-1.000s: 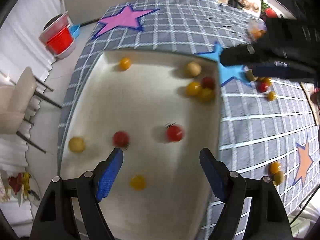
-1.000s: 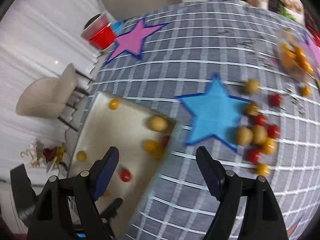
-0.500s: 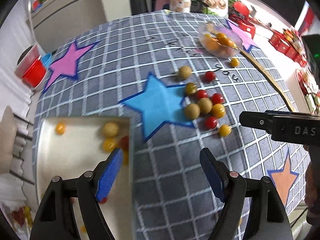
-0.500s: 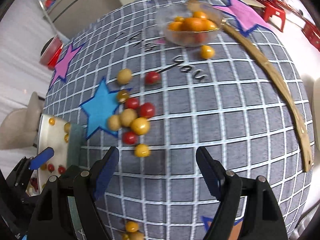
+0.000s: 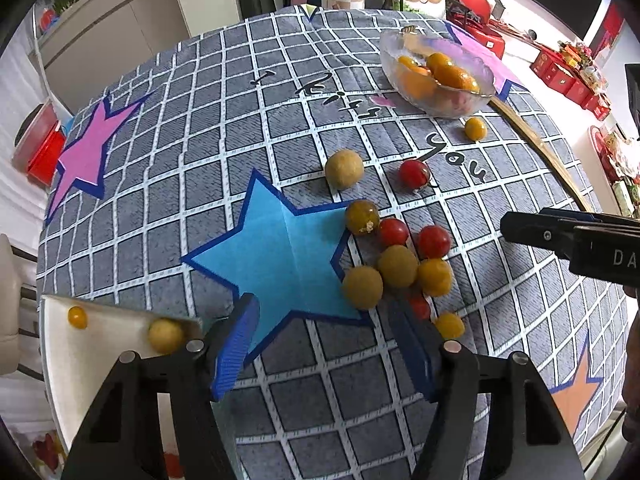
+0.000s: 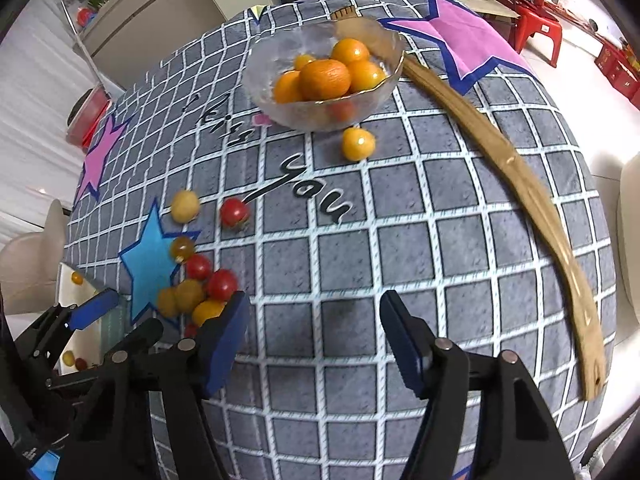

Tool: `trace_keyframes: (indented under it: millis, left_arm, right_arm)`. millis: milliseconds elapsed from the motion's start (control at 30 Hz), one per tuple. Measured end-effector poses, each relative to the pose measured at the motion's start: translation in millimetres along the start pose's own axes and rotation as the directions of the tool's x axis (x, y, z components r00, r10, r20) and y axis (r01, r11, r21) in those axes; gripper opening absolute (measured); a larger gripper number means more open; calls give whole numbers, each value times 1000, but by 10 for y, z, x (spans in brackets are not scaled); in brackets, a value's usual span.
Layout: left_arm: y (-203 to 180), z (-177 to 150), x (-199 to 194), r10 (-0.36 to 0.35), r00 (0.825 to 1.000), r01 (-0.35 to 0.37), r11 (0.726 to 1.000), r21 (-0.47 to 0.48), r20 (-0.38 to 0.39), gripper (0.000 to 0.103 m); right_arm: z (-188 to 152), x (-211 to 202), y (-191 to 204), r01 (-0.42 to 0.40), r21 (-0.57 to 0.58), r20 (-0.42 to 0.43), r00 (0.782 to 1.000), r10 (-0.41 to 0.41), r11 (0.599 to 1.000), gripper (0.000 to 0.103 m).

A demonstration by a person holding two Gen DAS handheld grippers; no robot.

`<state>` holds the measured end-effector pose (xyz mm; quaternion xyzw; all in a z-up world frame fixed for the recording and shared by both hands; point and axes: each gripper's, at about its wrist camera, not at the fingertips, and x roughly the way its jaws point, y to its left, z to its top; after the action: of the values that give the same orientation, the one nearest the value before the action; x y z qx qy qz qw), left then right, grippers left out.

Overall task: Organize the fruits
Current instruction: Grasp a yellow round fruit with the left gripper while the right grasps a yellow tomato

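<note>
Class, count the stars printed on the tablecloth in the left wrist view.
4: pink star far left, blue star centre, purple star behind the glass bowl, orange star lower right. Others may be hidden.

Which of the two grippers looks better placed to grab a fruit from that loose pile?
Left hand-held gripper: the pile lies just beyond its empty, closing jaws; the right one faces bare cloth.

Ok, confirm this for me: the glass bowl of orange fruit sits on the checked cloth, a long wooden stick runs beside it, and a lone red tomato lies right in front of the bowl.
Not quite. The lone fruit right in front of the glass bowl is yellow-orange, not a red tomato, as the right wrist view shows. The rest holds: the bowl of orange fruit sits on the checked cloth, and the long wooden stick runs beside it.
</note>
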<state>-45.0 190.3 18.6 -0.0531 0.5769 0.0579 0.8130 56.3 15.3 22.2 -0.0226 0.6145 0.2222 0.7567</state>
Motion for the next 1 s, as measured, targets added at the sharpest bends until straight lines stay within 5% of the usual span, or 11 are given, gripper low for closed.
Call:
trace_keyframes:
  millis: [667, 800, 900, 1000]
  left_arm:
    - [-106, 59, 300, 3, 999, -3, 1000, 1, -32, 64]
    - [-126, 106, 304, 4, 1000, -4, 1000, -1, -26, 53]
    - [-141, 172, 297, -2, 1000, 2, 1000, 2, -16, 32]
    - [-144, 213, 287, -14, 1000, 14, 1000, 1, -14, 25]
  right_arm:
    - [679, 348, -112, 91, -7, 98, 991, -90, 996, 54]
    - [724, 360, -113, 98, -7, 113, 989, -97, 995, 42]
    - [740, 367, -125, 103, -13, 116, 988, -101, 995, 24]
    - [737, 362, -138, 89, -17, 112, 990, -87, 996, 24]
